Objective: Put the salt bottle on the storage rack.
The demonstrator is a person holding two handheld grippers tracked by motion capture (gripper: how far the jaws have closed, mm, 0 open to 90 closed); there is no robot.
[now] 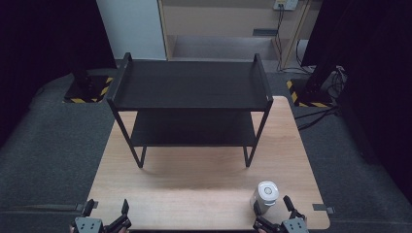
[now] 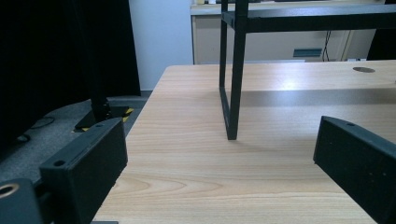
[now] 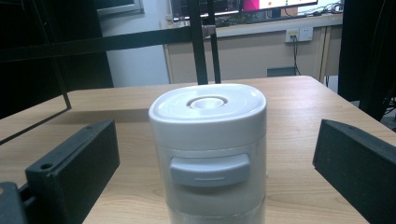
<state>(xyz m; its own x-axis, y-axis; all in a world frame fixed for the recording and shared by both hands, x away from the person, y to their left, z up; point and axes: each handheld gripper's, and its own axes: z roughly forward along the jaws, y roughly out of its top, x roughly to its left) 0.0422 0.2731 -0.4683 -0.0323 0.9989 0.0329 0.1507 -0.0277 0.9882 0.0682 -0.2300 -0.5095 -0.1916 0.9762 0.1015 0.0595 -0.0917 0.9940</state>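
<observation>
Pale wood-grain tabletop (image 1: 204, 194) with rounded corners carries everything I work on, and around it lies dark grey carpet (image 1: 48, 145). Beyond the far edge I see a white wall panel (image 1: 131, 26) and a beige cabinet front (image 1: 218, 24) with a wall socket and cables hanging from it. Two black stand feet with yellow-and-black hazard stripes (image 1: 90, 90) sit on the carpet, one at each far corner of the table.

Counted out: one black metal two-tier shelf rack (image 1: 189, 85) standing on the far half of the table, both of its tiers bare; one white plastic canister with a rounded square lid and a grey front latch (image 1: 265, 196); two grippers, both mine.

My left gripper (image 1: 104, 213) hovers at the near left edge of the table, its jaws spread wide with only bare wood between them. My right gripper (image 1: 274, 211) is at the near right edge, jaws also spread wide. The canister stands upright on the table near that edge, between those jaws in the right gripper view, with a clear gap on either side and no pad touching it.
</observation>
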